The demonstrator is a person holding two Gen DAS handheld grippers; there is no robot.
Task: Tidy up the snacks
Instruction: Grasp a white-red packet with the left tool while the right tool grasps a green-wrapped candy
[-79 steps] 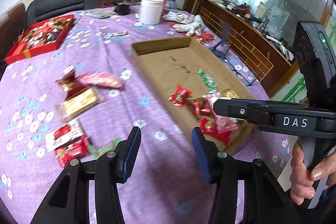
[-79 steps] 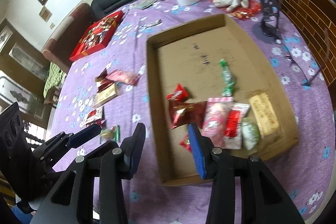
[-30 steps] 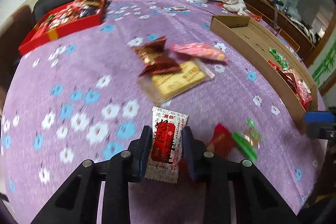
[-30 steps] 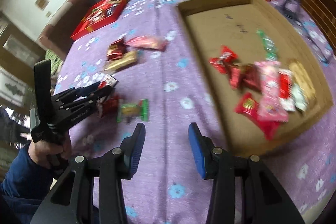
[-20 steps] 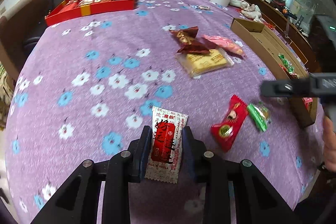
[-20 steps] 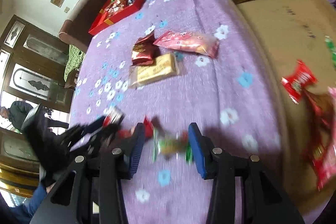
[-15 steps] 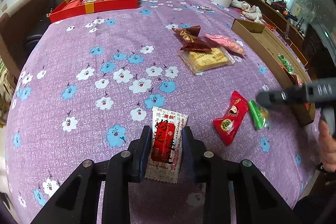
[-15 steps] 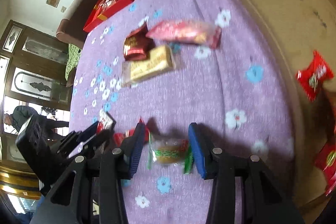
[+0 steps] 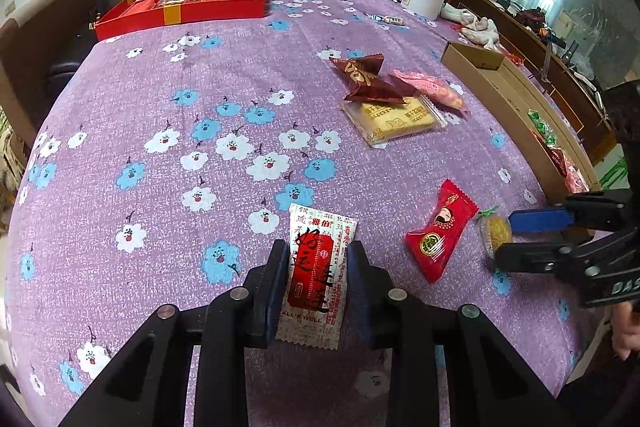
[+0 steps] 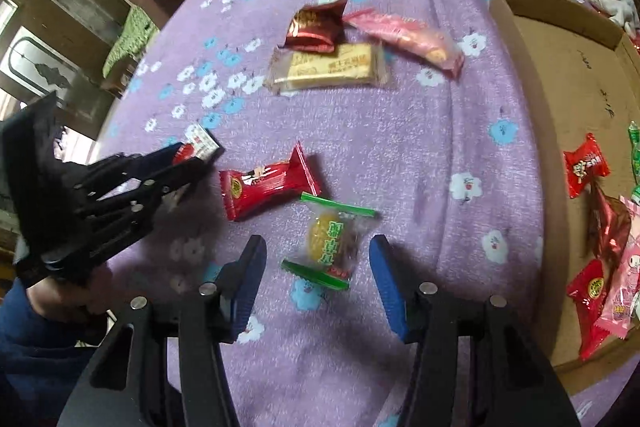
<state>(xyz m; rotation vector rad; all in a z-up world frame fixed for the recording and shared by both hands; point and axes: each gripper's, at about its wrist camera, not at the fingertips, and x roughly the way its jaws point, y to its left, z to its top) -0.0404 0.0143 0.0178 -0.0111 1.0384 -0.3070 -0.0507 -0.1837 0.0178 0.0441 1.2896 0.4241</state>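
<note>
Purple flowered cloth covers the surface [image 9: 224, 95] we work over, with a black sofa and a red gift box [image 9: 180, 3] at its far side. Our left tool [image 9: 318, 275] is clamped on a white and red sachet [image 9: 318, 267], pinched at its two long edges and lifted clear of the cloth; the bottom edge reads "ALL'S WELL", above red Chinese characters. Our right tool [image 10: 318, 267] points down over a clear candy packet with green ends [image 10: 332, 239], its jaws opening with the packet between them but not yet touched. We judge this packet light, crinkly and slippery, with a firm yellow lump inside; closing across that middle should hold better than nipping the thin green seals. Just beside it lies a red wrapped candy [image 10: 268, 183], close enough to be nudged. Farther off sit a yellow biscuit pack [image 10: 328, 67], a dark red pouch [image 10: 316, 27] and a pink packet [image 10: 404, 37], touching one another. At the right, the cardboard tray [image 10: 536, 115] already holds several snacks, and we take it as the goal.
</note>
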